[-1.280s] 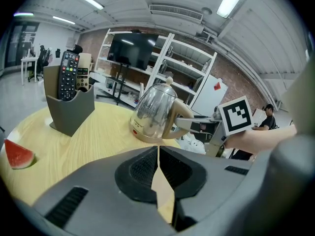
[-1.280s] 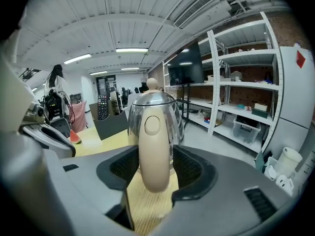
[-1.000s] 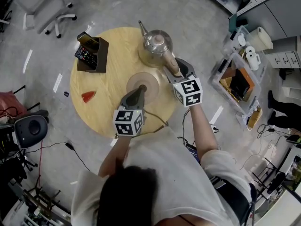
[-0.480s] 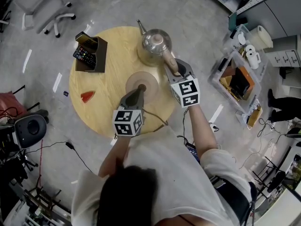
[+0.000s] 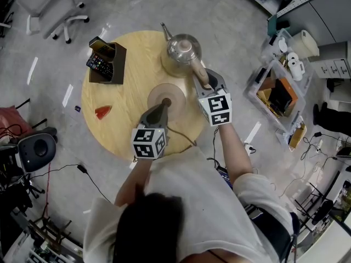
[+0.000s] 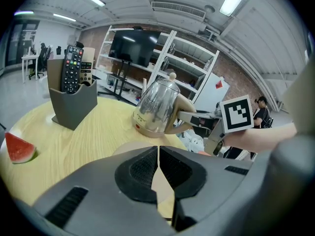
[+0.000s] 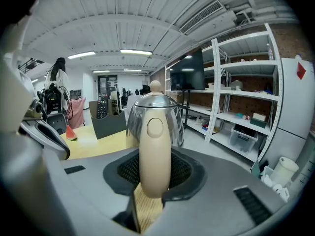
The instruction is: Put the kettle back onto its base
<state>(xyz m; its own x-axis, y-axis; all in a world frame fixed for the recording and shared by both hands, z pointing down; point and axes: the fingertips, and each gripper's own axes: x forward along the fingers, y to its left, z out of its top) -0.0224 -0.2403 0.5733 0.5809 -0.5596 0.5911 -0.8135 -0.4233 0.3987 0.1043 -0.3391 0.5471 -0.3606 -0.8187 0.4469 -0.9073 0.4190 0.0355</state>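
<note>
- The kettle [image 5: 182, 51] stands on the bench [image 5: 120, 119] at the upper centre of the head view, its handle [image 7: 155, 146] pointing lower right.
- The right claw [image 5: 203, 83] is closing on that handle, which fills the gap between its pads.
- The base [image 5: 175, 95] lies just lower left of the kettle. The left claw [image 5: 164, 104], closed and empty, has its tip over it.

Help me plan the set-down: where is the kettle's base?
In the head view, the base lies flat mid-table, at the tip of the left gripper, with the kettle beyond it toward the far edge.
</note>
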